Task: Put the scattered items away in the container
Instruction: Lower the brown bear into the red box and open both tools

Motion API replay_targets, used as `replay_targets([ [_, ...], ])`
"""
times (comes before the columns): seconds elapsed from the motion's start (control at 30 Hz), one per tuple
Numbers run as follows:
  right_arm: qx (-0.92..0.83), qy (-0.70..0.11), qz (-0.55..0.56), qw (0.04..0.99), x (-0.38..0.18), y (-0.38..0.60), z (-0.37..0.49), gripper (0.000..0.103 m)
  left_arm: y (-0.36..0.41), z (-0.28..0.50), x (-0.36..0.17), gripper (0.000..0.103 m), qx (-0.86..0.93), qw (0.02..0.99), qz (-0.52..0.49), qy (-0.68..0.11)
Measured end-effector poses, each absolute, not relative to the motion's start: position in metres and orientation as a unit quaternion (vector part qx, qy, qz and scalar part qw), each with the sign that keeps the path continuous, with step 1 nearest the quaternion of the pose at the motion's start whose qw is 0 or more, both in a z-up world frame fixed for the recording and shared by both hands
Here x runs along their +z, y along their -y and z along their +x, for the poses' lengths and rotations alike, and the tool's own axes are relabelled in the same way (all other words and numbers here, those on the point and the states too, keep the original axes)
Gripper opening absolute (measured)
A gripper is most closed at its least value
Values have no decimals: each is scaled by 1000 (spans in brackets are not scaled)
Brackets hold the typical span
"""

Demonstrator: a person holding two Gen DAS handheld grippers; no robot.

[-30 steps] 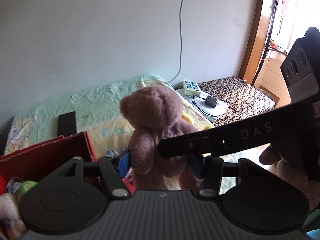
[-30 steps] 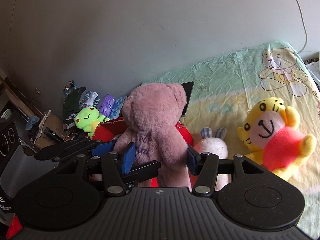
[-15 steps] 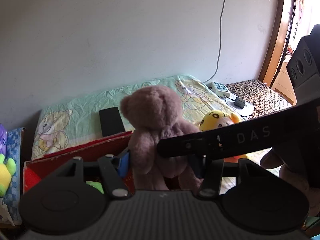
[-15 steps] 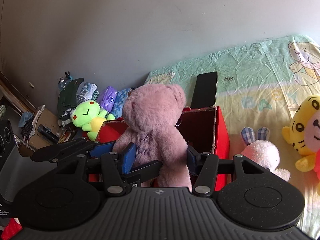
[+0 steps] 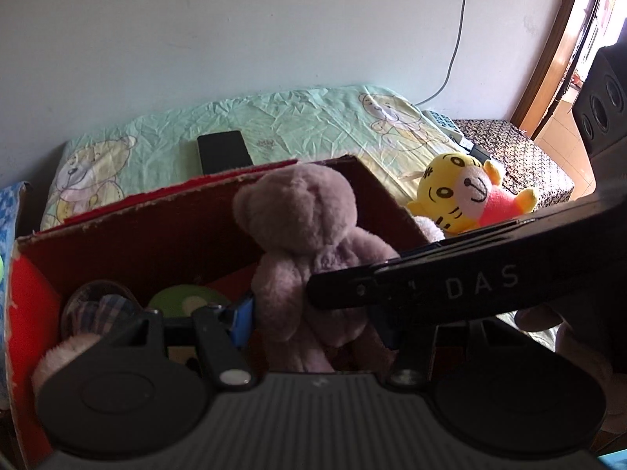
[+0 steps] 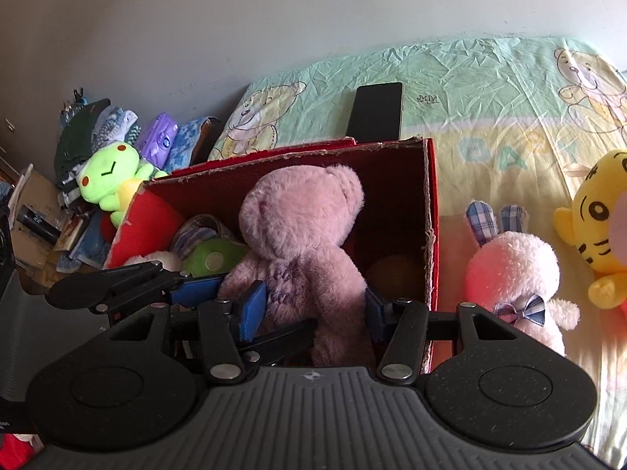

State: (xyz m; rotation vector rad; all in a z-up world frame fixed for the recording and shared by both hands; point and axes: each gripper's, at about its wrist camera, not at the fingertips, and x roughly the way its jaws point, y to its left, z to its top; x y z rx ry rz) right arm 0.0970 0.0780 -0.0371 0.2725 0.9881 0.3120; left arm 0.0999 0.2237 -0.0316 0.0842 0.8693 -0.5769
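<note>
Both grippers are shut on a mauve teddy bear [image 5: 309, 250], which also shows in the right wrist view [image 6: 301, 243]. My left gripper [image 5: 309, 321] and my right gripper [image 6: 313, 305] pinch its lower body and hold it upright over the open red cardboard box [image 6: 429, 211], also seen in the left wrist view [image 5: 129, 231]. The box holds several soft toys, among them a green one [image 6: 215, 254]. On the bed sheet to the right lie a pink bunny [image 6: 513, 274] and a yellow tiger toy [image 5: 466, 199].
A black phone [image 6: 376, 111] lies on the sheet behind the box. A lime frog plush [image 6: 107, 176] and piled clutter sit left of the box. A power strip [image 5: 443, 121] and cable lie at the far right near a doorway.
Both grippers have carried the teddy bear leftward from above the bed sheet to above the red box, and lower toward its opening. Both stay shut on it.
</note>
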Motion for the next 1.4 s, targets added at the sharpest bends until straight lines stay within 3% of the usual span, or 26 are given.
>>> replay_targets([
  [0.5, 135, -511, 14, 849, -44, -116, 110, 63, -237, 96, -48, 59, -277, 853, 42, -439],
  [0.77, 118, -498, 59, 857, -32, -97, 112, 63, -235, 98, -52, 61, -280, 851, 36, -442],
  [0.87, 117, -486, 77, 863, -25, -90, 112, 60, -234, 96, -52, 57, -280, 853, 43, -439],
  [1.1, 122, -488, 90, 859, -28, -89, 117, 40, -232, 99, -54, 55, -283, 851, 37, -441],
  [1.4, 109, -471, 72, 872, -24, -88, 108, 40, -221, 106, -50, 55, -258, 849, 44, -460],
])
